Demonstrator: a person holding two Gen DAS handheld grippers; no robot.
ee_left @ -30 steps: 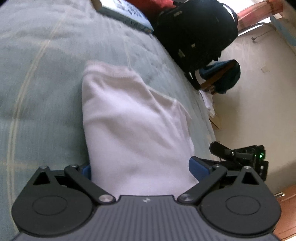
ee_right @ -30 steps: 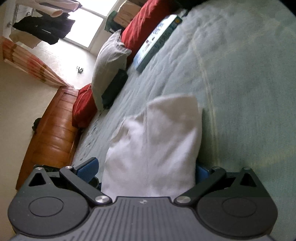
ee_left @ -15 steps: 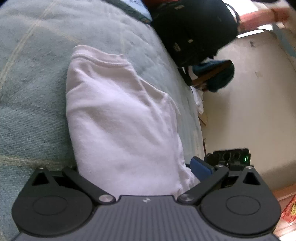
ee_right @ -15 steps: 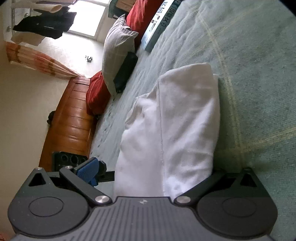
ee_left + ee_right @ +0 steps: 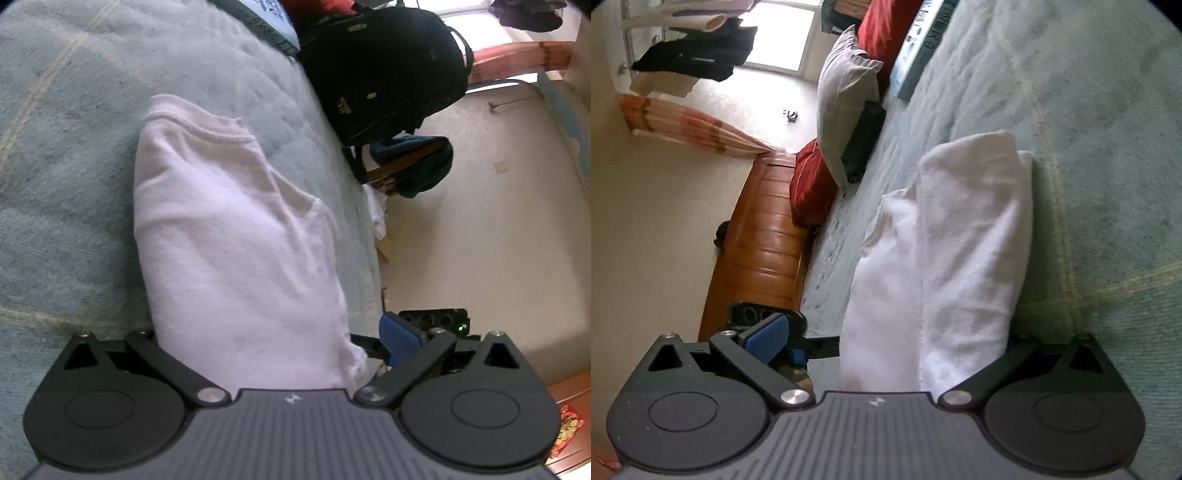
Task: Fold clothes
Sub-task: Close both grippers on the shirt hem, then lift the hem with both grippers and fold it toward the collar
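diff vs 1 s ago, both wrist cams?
The folded white garment shows more of its length between the open fingers of both hand-held grippers, left and right. Nothing was taken hold of or let go. The garment's fold and the bedspread look unchanged.

One folded white garment (image 5: 236, 258), two red cushions (image 5: 809, 188) — one grey pillow (image 5: 846, 92), one black backpack (image 5: 380, 66).
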